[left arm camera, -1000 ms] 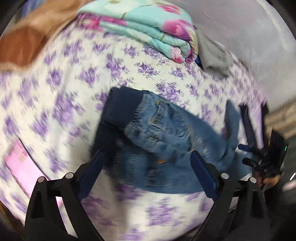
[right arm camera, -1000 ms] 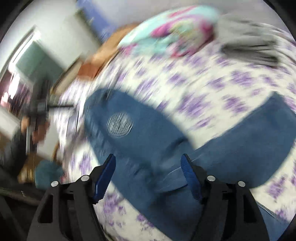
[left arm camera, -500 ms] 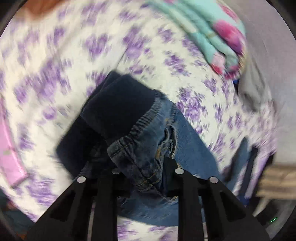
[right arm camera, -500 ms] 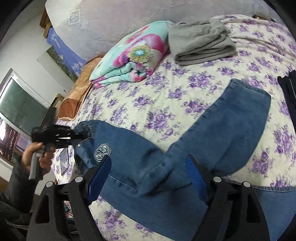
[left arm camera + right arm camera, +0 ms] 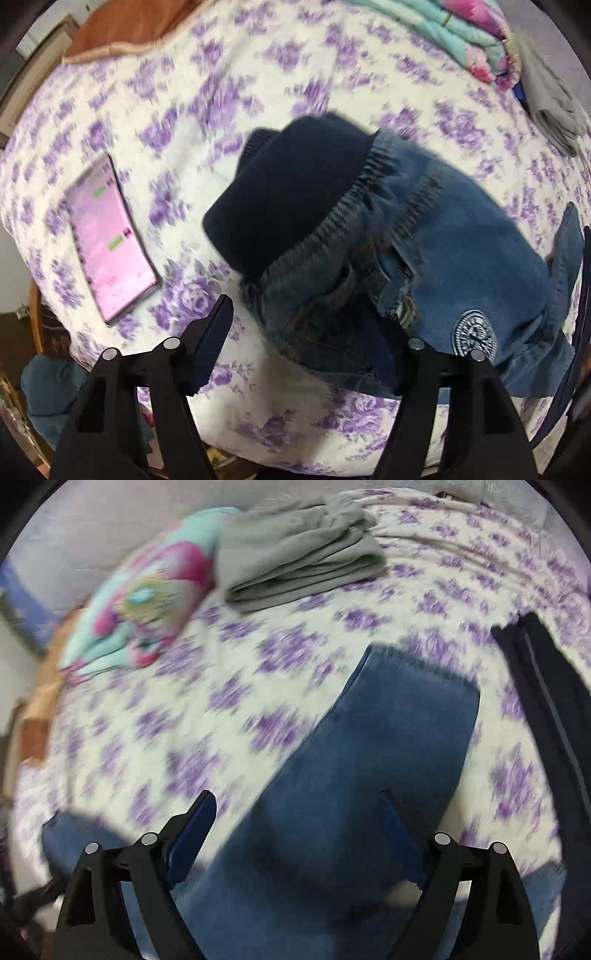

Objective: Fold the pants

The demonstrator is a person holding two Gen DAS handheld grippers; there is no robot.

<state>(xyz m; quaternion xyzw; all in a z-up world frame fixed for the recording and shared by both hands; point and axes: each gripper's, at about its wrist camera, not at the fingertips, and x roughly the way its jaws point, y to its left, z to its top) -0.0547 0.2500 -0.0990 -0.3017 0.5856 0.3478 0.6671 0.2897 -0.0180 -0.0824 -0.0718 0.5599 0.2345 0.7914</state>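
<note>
Blue denim pants [image 5: 454,251] with a dark knit waistband [image 5: 295,199] and a round white patch [image 5: 474,338] lie on the purple-flowered bed sheet [image 5: 221,92]. My left gripper [image 5: 306,332] is open; its jaws stand wide just short of the crumpled waist end, gripping nothing. In the right wrist view a pants leg [image 5: 369,775] runs up the sheet to its hem. My right gripper [image 5: 299,823] is open and hovers over that leg, empty.
A pink phone [image 5: 110,240] lies on the sheet left of the waistband. A folded floral quilt [image 5: 147,594] and folded grey clothes [image 5: 295,561] sit at the far side. A dark garment [image 5: 546,709] lies at the right. An orange blanket [image 5: 118,33] is far left.
My left gripper was shut on the waistband half a second ago and has now opened and let it go. My right gripper has swung toward the leg end, still open.
</note>
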